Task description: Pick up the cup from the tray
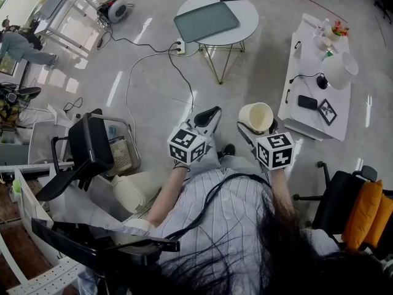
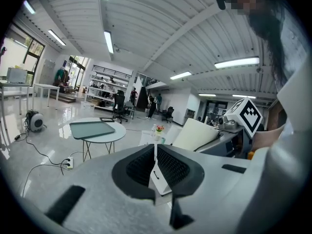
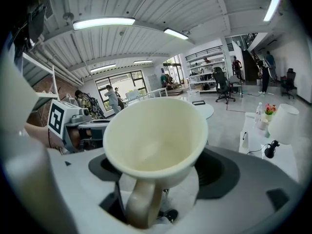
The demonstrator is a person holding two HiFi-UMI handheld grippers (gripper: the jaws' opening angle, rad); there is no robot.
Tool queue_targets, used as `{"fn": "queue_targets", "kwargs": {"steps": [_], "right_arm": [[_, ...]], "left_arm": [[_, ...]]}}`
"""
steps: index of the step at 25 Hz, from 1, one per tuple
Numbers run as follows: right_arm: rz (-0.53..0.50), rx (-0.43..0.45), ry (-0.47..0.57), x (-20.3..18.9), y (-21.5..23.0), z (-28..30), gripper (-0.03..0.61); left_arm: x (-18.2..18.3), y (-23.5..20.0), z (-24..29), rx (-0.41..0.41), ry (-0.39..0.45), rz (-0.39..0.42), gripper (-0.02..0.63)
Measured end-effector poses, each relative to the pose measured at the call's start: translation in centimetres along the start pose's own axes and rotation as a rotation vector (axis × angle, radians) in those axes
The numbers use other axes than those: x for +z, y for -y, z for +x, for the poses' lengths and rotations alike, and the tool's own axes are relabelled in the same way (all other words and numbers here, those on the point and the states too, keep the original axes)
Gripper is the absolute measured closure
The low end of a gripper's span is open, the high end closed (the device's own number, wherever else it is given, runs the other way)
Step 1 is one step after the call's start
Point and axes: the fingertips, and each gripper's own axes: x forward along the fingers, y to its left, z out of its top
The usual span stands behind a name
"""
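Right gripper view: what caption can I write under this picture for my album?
The right gripper holds an empty cream cup, handle toward the camera, in a big bright room.

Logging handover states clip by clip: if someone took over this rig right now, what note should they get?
Right gripper: jaws shut on the cream cup. It is held in the air, empty, with its handle toward the gripper's camera.
Left gripper: jaws together, nothing in them.
Tray: bare, on the round table ahead, well apart from the cup.
Done: the cup is off the tray and lifted.
Left: nothing of the pick-up; probably just hold the grip steady.
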Motion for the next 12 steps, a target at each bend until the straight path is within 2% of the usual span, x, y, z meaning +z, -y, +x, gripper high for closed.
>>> {"fn": "queue_targets", "kwargs": {"steps": [12], "right_arm": [[0.007,0.002,0.000,1.2,0.8,1.3,0.172]], "left_arm": [[0.8,-1.8,0.9,0.018,0.001,-0.001,0.600]]}}
